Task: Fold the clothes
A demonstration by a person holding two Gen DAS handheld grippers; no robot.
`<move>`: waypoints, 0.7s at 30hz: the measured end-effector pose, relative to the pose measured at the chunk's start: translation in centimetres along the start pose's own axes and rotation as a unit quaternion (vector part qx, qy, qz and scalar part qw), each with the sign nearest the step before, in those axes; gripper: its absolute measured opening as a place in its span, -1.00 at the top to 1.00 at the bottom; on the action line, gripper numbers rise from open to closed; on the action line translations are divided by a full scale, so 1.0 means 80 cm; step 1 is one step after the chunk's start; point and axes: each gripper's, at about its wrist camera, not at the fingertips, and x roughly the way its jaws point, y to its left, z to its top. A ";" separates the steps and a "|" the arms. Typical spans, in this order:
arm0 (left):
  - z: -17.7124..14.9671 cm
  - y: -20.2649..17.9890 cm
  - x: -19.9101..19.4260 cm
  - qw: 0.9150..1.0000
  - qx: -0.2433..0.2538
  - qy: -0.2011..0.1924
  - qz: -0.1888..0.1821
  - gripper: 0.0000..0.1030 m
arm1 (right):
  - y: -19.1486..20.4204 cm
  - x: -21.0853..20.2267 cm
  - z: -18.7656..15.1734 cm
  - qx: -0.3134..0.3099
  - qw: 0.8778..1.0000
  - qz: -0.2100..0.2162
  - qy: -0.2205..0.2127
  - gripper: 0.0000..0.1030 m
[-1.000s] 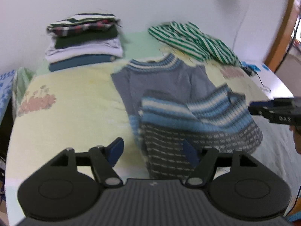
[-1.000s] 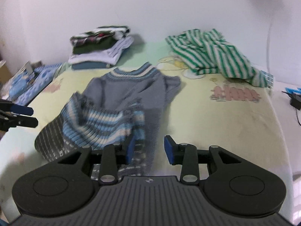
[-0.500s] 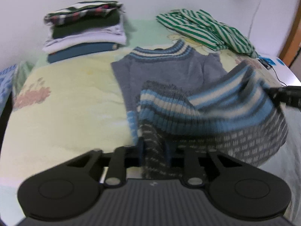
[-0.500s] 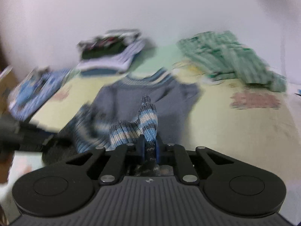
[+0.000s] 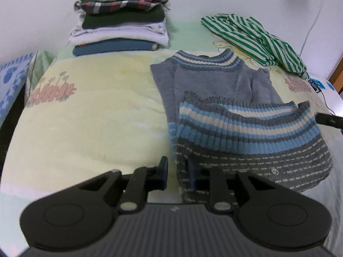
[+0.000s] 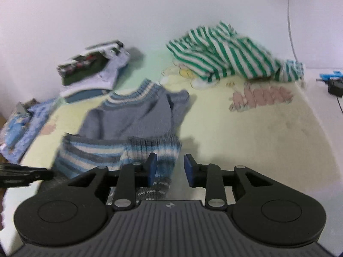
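**One fold laid on the grey jumper, more to do**

One garment is mid-fold: the grey jumper (image 5: 214, 81) lies on the bed (image 5: 96, 111) with its striped hem (image 5: 242, 128) turned up over the body, collar toward the wall. The fold looks rough, bulging at the near edge, so I judge it needs smoothing and at least one more fold before it can be stacked.

Left gripper (image 5: 178, 171) sits at the jumper's near left corner; its jaws are opening, knit lies between them against the right-hand pad, and a gap shows by the other pad, so it grips nothing. Right gripper (image 6: 169, 168) is at the hem's right corner, jaws likewise opening, the cloth touching only the left-hand pad and no longer clamped.

Done so far, by the look of it: a folded pile (image 5: 120, 25) of several pieces by the wall. Left to do: the green striped shirt (image 5: 253, 38), crumpled and well apart from the pile.

No basket, box or other container shows in either view
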 end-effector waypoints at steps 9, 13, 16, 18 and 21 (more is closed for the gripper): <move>-0.024 -0.012 -0.062 0.997 0.074 -0.003 -0.025 0.48 | 0.036 -0.044 -0.067 -0.127 0.989 0.015 0.068 0.35; -0.034 -0.046 -0.065 0.992 0.117 -0.022 -0.033 0.33 | 0.058 -0.029 -0.081 -0.163 0.986 -0.013 0.035 0.35; -0.035 -0.067 -0.042 0.992 0.119 -0.007 -0.049 0.31 | 0.058 -0.017 -0.080 -0.162 0.986 -0.017 0.039 0.50; -0.035 -0.072 -0.022 0.993 0.112 0.011 -0.038 0.48 | 0.053 -0.016 -0.073 -0.155 0.987 -0.013 0.035 0.75; -0.031 -0.064 -0.009 0.996 0.084 0.019 -0.031 0.52 | 0.050 -0.033 -0.056 -0.160 0.987 -0.024 0.025 0.90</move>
